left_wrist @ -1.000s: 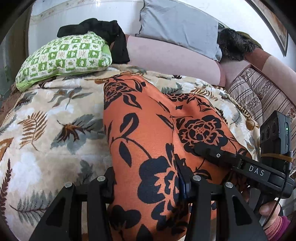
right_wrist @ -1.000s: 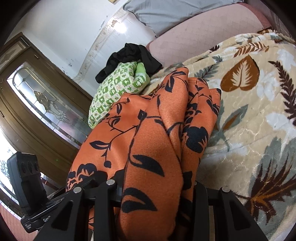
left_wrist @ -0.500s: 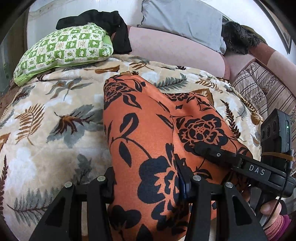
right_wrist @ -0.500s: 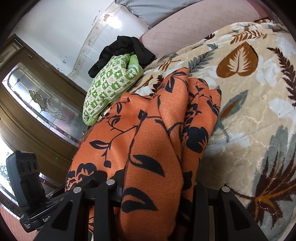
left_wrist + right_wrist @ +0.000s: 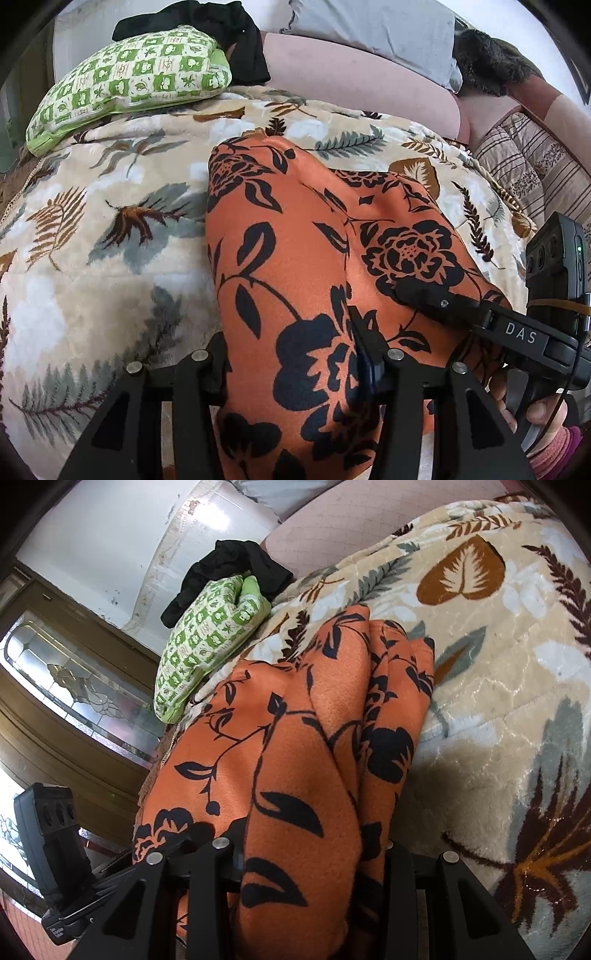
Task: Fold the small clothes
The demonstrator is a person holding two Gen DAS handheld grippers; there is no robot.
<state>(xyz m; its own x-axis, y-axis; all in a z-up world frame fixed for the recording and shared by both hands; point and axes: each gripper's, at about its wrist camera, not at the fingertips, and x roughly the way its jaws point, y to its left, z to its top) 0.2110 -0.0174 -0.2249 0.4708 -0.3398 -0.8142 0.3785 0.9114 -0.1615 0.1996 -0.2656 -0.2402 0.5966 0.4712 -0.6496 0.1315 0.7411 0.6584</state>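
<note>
Left wrist view. The only readable writing was "DAS", in pale capitals on the black body of the right gripper [image 5: 413,295] at the right edge. A small green light showed on the black box above it. Part of the person's hand [image 5: 535,410] and a pink sleeve cuff were cut off at the lower right corner. The left gripper [image 5: 295,373] was clamped on a thick gather of the orange fleece garment with black flower and leaf print [image 5: 295,240]; its jaws had just opened a little further, with the cloth still filling the gap between them. The fingertips were buried in the cloth. The garment lay bunched in long folds on the cream plush blanket with brown and grey leaf print [image 5: 92,258], its far end resting on the blanket and its near end lifted by both grippers. Behind it lay a green-and-white checked pillow [image 5: 129,77], a black cloth heap [image 5: 221,29] and a grey pillow [image 5: 369,29].

Right wrist view. The right gripper [image 5: 306,860] pinched another thick fold of the same garment [image 5: 295,757], and its fingertips were likewise hidden. The left gripper's body [image 5: 55,849] showed at the lower left; its lettering was too small to read. The lower ends of both folds ran out of frame.
</note>
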